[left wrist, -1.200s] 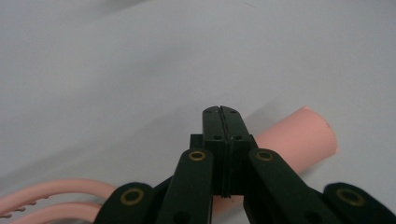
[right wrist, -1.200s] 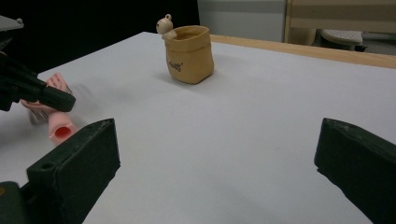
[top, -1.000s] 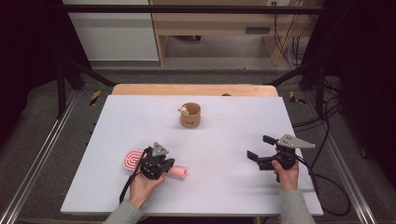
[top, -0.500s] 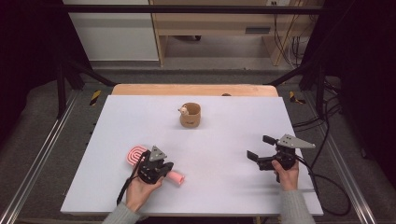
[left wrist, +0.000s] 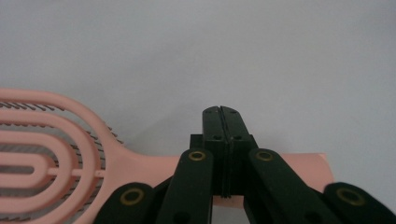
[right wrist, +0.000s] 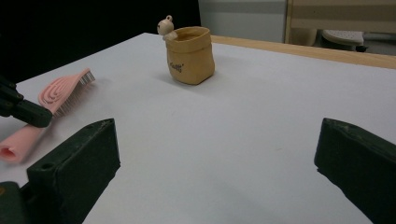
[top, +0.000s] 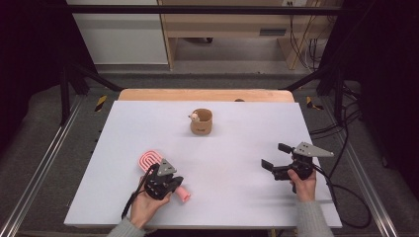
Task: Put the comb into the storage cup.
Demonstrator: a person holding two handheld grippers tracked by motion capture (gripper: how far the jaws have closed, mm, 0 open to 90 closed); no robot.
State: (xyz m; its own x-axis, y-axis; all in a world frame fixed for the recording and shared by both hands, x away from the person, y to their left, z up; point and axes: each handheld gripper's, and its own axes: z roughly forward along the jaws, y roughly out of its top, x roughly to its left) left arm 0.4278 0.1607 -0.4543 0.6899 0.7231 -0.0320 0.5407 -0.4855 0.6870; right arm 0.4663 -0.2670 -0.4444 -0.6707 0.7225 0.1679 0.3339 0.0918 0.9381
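Hairbrush [top: 157, 168] near-left on table [top: 237, 207], close to near edge.
Left gripper [left wrist: 220, 112] jaws closed together above its handle, gripping nothing; right gripper [top: 276, 159] gapes wide, empty; bare room between them.

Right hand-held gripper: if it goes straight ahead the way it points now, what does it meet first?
Probably the tan pouch-shaped cup; from the right hand-held gripper, bare white table lies between its open jaws up to there. The cup sits slightly left of centre, so it might pass beside it.
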